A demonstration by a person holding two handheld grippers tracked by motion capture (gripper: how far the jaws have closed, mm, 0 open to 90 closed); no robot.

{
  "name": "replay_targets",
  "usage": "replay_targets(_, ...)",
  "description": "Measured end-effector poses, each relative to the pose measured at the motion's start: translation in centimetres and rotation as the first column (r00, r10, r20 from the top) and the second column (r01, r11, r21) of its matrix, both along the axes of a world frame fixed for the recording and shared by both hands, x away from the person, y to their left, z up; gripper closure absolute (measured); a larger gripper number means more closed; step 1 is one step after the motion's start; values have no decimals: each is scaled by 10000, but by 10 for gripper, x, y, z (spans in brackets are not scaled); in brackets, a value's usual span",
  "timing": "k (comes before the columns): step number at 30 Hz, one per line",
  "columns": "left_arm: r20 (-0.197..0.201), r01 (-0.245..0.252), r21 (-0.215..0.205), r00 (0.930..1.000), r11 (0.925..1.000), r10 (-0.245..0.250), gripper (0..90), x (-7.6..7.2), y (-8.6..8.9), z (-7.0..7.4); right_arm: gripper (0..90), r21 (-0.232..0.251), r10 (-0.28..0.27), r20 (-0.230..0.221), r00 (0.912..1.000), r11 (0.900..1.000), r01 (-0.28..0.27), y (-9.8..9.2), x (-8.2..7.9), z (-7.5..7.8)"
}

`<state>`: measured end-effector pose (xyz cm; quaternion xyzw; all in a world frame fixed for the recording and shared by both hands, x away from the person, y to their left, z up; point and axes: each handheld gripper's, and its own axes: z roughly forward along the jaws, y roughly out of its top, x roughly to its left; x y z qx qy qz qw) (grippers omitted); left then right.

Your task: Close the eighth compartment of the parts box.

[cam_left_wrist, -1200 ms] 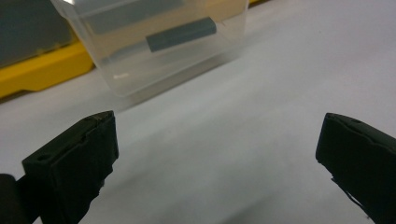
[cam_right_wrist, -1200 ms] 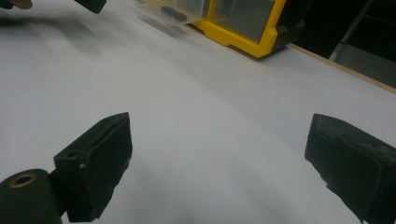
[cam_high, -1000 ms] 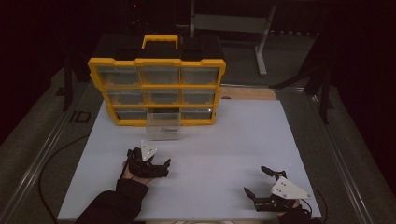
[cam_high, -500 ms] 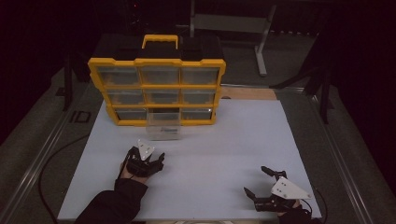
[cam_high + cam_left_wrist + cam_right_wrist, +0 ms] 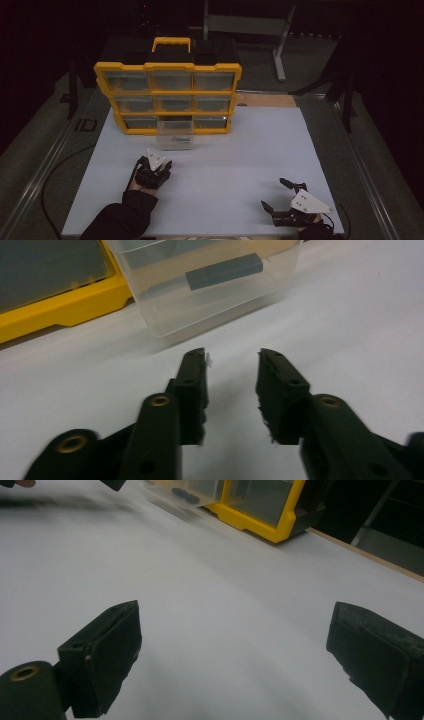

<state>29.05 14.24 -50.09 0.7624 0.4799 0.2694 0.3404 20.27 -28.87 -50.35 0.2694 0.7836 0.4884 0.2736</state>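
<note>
- The left gripper [image 5: 161,166], black with a grey three-cornered plate on top, sits at the near left, held by a hand at the end of a dark sleeve [image 5: 122,217] that enters from the near edge.
- It points toward the far side; its jaws have just been closing, and a narrow gap remains with nothing between them.
- The left gripper view shows its two black pads [image 5: 194,385] standing parallel, apart.
- The right gripper [image 5: 276,195] lies at the near right, jaws spread wide and pointing left, nothing between them.
</note>
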Motion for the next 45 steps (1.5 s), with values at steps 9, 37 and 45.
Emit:
replay_targets(9,-161,131,-226,9998,9997,-134,900,11,3,2,74,14,-43,14,10000,10000,43,0,0,0)
replay_targets(37,-103,699,254,9975,9972,-696,900,39,-13,5,75,1,-68,27,10000,10000,68,-1,0,0)
replay_targets(45,-95,623,235,9980,9978,-621,900,47,-15,6,75,31,-62,7,10000,10000,62,-1,0,0)
